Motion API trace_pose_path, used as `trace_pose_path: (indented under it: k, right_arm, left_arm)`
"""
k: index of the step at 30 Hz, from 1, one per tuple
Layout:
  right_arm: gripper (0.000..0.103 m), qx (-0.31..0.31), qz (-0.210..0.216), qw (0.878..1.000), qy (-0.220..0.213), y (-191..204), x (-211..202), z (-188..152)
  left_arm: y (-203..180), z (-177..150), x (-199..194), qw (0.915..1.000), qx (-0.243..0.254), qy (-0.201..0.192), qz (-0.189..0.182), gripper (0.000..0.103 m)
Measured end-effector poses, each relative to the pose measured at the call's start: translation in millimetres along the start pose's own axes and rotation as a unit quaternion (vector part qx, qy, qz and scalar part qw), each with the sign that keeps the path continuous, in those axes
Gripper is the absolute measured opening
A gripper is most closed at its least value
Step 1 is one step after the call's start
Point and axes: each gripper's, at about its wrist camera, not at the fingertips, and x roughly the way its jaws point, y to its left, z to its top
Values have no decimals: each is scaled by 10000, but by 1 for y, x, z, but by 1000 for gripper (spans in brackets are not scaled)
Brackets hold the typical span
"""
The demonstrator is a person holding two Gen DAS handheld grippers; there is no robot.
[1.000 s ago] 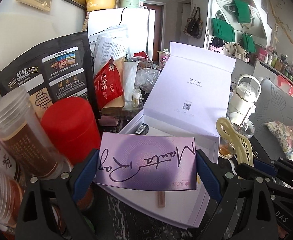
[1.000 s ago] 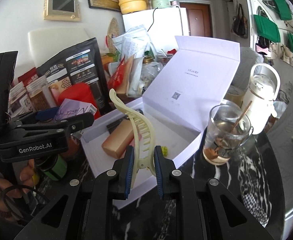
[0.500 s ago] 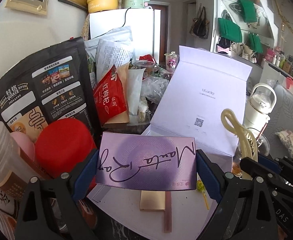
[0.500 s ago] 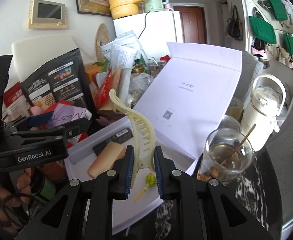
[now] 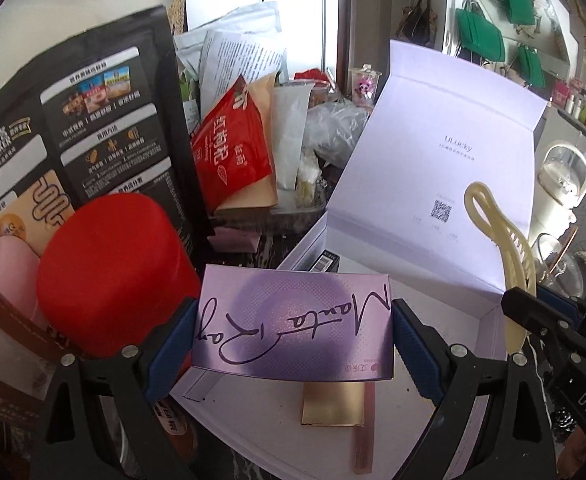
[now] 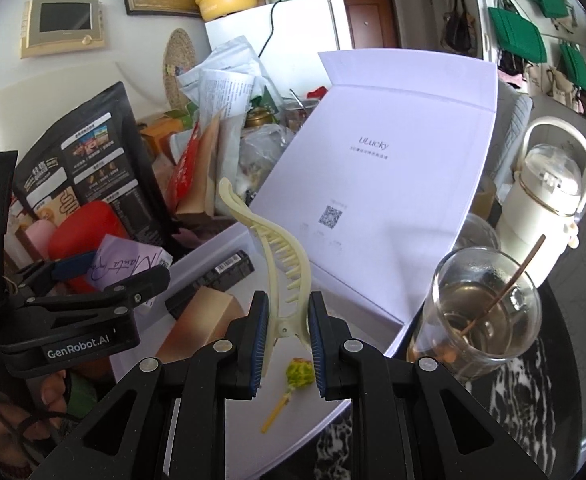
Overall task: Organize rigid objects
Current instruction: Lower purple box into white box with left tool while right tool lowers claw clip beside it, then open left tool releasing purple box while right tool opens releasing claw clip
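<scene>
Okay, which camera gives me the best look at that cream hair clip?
The right wrist view: the cream hair clip stands centred, its whole curve and teeth visible, pinched at its base by the right gripper. The left wrist view shows it only at the right edge, partly hidden.

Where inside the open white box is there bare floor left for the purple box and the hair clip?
Bare floor: along the lid hinge in the white box, right of the black carton, and near the lollipop. The gold box crowds the left side; the table beyond is packed.
</scene>
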Motion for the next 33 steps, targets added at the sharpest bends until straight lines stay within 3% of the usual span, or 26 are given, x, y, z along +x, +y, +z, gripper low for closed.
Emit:
trace_pose_path:
  k: [20,33]
  right_arm:
    - [20,-239,-163,9967,759,-9,42,-10]
    - [20,-187,-127,9952,954,-10,47,-13]
  left_arm:
    - [-14,-15,40,9962,252,810,177,94]
    - [-6,-17,60,9926,141,1194,143,94]
